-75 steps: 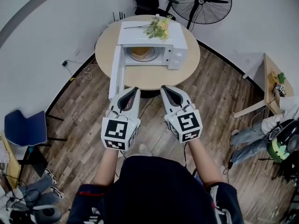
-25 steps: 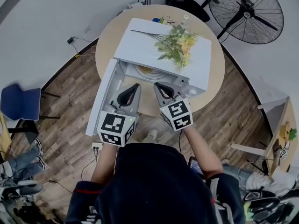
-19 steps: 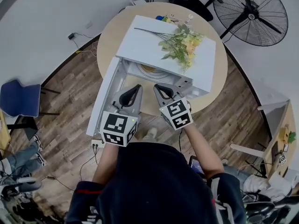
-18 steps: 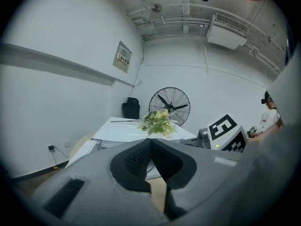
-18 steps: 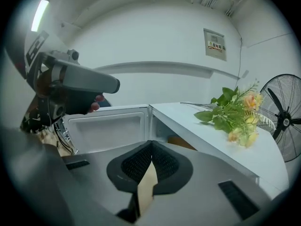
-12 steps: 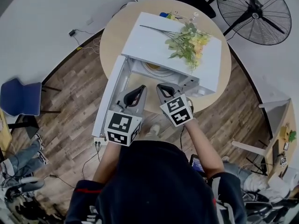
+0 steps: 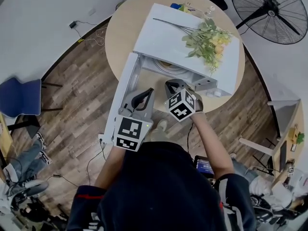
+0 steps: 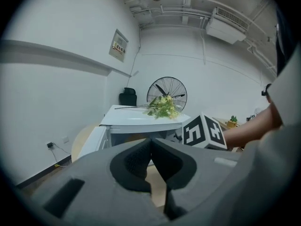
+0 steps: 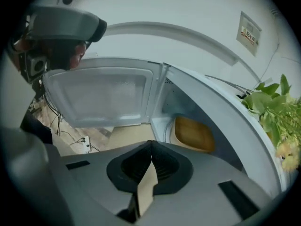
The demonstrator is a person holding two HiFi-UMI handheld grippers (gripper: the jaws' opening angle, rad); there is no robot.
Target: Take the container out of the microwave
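The container (image 9: 194, 133) sits deep in the open microwave (image 7: 163, 32). Our left gripper (image 8: 150, 142) and right gripper (image 9: 151, 144) have jaws clenched on nothing. We should open them before reaching inside, clear of the door (image 7: 122, 93).

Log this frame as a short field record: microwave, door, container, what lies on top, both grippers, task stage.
microwave: white microwave on the round table
door: door open, on the head view's left
container: tan container inside the cavity, untouched
on top: flowers lying on the microwave
left gripper: left gripper shut, empty, in front of the opening
right gripper: right gripper shut, empty, aimed at the cavity
task stage: container not yet taken out
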